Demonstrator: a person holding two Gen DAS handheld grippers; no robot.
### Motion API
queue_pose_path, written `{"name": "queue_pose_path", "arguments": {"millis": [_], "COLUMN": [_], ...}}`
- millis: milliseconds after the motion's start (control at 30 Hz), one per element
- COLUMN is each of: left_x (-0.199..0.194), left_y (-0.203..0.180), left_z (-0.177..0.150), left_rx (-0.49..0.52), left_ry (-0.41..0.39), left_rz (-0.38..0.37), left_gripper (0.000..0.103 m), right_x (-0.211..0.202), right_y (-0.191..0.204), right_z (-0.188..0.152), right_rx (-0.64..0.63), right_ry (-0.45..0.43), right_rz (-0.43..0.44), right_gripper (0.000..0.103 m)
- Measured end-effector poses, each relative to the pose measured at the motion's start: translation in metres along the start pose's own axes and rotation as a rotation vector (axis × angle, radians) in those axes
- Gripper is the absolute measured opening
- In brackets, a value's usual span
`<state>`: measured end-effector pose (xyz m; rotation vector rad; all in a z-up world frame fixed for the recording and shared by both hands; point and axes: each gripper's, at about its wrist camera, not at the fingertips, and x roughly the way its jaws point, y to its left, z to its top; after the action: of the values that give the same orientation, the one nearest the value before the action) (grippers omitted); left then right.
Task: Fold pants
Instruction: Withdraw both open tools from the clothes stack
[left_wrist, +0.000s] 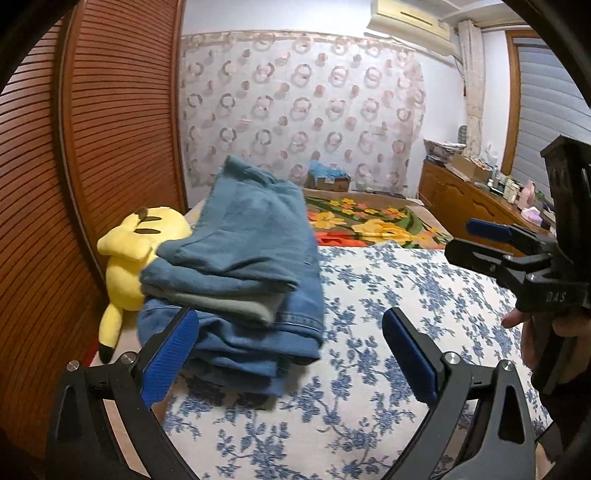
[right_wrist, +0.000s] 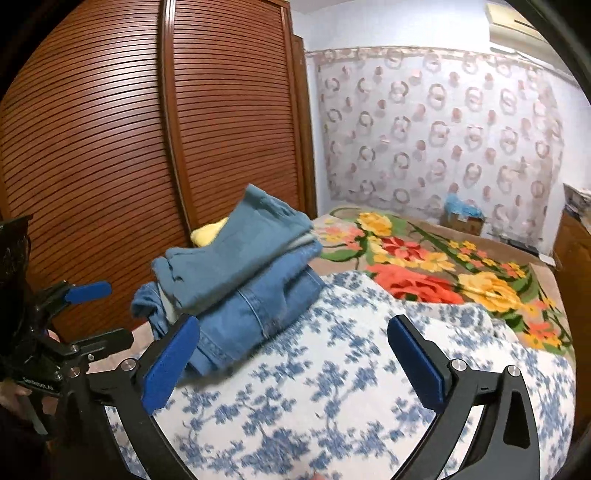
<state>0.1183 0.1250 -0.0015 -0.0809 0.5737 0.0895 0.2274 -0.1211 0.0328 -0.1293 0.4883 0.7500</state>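
Note:
A stack of folded blue pants lies on the bed's blue-and-white floral cover, with denim jeans at the bottom; it also shows in the right wrist view. My left gripper is open and empty, just in front of the stack and to its right. My right gripper is open and empty above the floral cover, right of the stack. It appears in the left wrist view, held by a hand. The left gripper appears at the left edge of the right wrist view.
A yellow plush toy lies behind the stack against a slatted wooden wardrobe. A bright flowered blanket covers the far bed. A cardboard box sits by the curtain. A cluttered wooden cabinet stands at the right.

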Motion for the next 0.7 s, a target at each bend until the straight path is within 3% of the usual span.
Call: {"name": "queue_pose_path", "arguments": {"millis": [433, 700], "left_x": [0.001, -0.008], "left_y": [-0.066, -0.103], "left_z": [-0.025, -0.037], "left_rx": [0.061, 0.099], "left_ry": [0.049, 0.075], "left_rz": [-0.118, -0.164], "left_gripper": [0.100, 0.100], "right_x": [-0.073, -0.124], "right_y": [0.003, 0.004], "right_z": [-0.046, -0.073], "right_rx": [0.087, 0.143], "right_ry": [0.019, 0.016], "right_rz": [-0.119, -0.243], "right_gripper": [0.102, 0.102]}}
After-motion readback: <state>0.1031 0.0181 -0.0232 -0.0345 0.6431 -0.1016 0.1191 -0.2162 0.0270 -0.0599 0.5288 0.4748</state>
